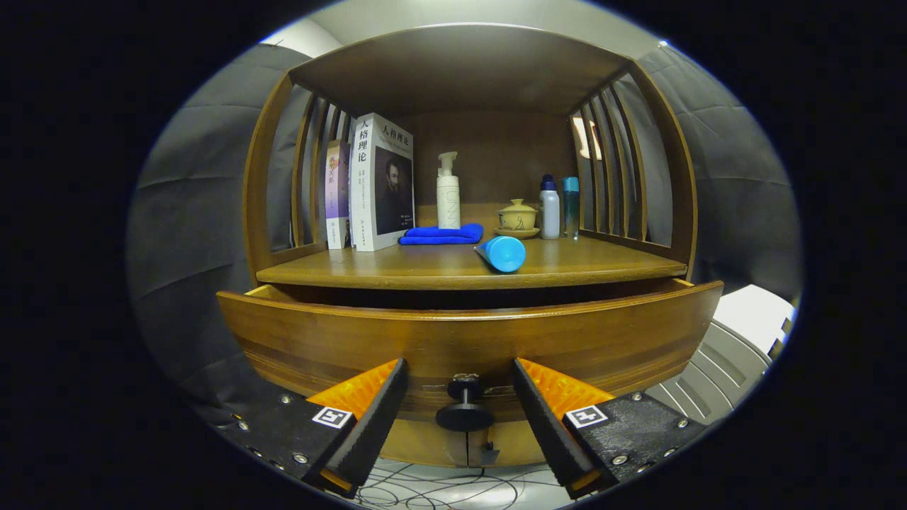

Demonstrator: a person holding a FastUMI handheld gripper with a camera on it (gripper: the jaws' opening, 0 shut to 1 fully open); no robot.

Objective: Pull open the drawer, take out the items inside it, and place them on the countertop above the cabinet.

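While slightly pulled out, drawer [468, 333] front with knob [465, 409] untouched between wide-spread jaws of gripper [460, 404].

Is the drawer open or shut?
Open a little: the drawer front sticks out past the shelf, a dark gap behind it. The hand-held gripper is open around its knob.

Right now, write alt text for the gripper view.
The open gripper straddles the dark knob of a wooden drawer, pulled partly out, neither finger touching it. On the countertop above stand books, a pump bottle, a folded blue cloth and a blue cylinder lying down.
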